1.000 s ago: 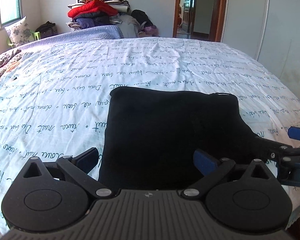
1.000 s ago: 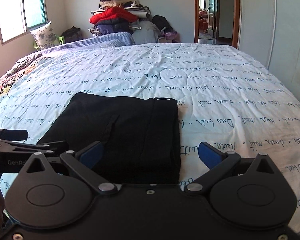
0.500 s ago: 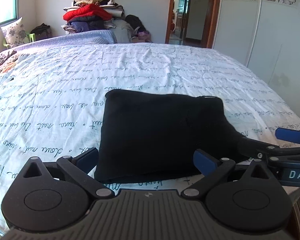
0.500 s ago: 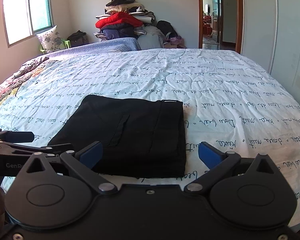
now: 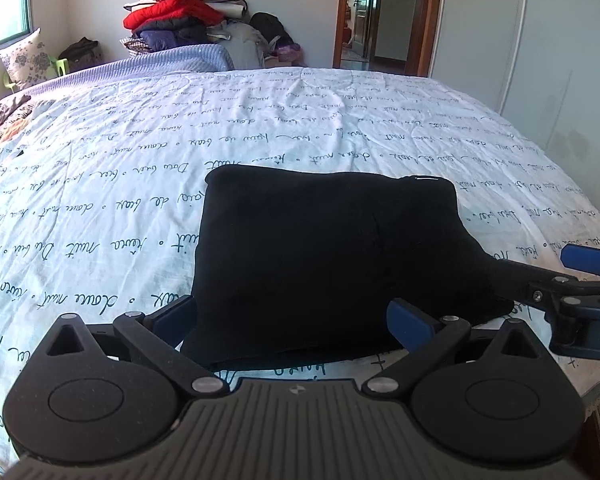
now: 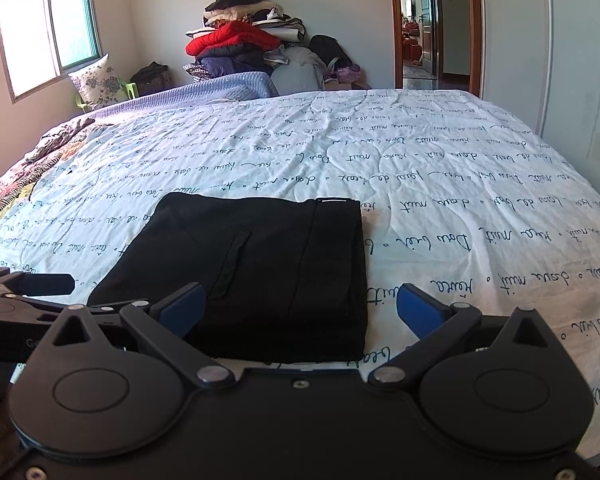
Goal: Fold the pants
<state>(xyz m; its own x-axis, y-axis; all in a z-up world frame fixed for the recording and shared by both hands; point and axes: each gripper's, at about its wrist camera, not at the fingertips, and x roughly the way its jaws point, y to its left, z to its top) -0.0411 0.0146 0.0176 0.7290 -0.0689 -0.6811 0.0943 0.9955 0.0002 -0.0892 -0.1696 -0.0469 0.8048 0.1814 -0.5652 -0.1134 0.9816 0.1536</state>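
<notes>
Seemingly the folding is done: the black pants (image 6: pixel 260 272) lie as a compact rectangle on the near part of the bed (image 6: pixel 440 184), both the left claw (image 5: pixel 292 320) and right claw (image 6: pixel 300 308) spread apart and empty, so next calls only for withdrawal.

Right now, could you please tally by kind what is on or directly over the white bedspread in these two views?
Folded black pants: 1
Open grippers: 2, the left gripper and the right gripper, neither holding anything
Blue blanket at the far end of the bedspread: 1
Total: 4
</notes>
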